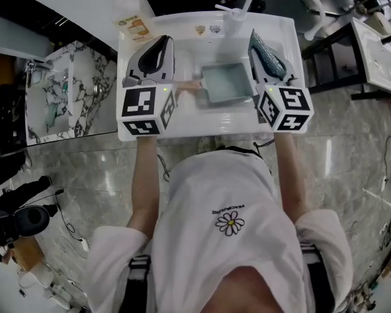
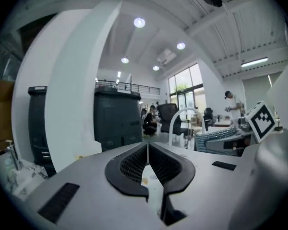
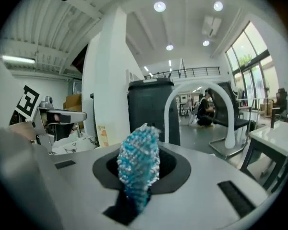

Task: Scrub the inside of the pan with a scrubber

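White sink (image 1: 202, 126), sq. teal pan (image 1: 227, 83), sparkly blue scrubber (image 3: 138, 164)

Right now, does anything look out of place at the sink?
Nothing spilled or broken. The pan lies flat in the sink, untouched: the right gripper holds the scrubber clear of it, and the left gripper has its jaws shut on nothing.
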{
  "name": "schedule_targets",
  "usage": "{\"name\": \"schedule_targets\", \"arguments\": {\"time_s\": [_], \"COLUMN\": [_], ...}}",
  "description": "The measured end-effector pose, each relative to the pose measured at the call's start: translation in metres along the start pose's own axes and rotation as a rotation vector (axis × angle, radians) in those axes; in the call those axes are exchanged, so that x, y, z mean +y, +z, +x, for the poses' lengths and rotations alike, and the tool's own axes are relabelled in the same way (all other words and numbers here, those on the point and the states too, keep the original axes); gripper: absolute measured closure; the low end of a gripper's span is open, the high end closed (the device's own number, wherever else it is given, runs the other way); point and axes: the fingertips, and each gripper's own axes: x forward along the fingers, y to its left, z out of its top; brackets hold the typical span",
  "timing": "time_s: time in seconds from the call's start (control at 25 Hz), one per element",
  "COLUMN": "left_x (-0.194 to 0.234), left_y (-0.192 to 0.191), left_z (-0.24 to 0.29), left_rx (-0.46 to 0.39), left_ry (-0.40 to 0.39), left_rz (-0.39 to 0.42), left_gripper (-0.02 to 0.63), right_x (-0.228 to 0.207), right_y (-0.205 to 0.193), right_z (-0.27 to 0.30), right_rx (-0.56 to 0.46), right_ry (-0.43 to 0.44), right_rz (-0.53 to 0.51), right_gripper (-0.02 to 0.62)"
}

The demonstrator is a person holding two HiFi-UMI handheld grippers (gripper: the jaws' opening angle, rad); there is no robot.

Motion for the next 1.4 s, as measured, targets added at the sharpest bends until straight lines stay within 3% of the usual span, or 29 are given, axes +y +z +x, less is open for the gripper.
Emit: {"name": "schedule_targets", "arguments": {"time_s": [0.16, 0.52, 1.4], "left_x": [-0.028, -0.078, -0.066], "left_y": [-0.008, -0.023, -0.022], "left_z": [-0.021, -0.024, -0.024], "left_rx": [-0.08, -0.068, -0.057], "left_ry": [0.073, -0.005, 0.066], "left_rz": [-0.05, -0.003, 0.006], "left_gripper": [0.589, 0.589, 0.589], "right_x": [0.021, 0.036, 0.02], "right_y": [0.008, -0.019, -0.005], "right_z": [-0.026, -0.049, -0.057], "right_rx": [-0.084, -0.083, -0.14], "right_ry": [-0.051, -0.101, -0.093], "right_rz": [-0.066, -0.073, -0.026], "right_gripper": [0.532, 0.532, 0.532]}}
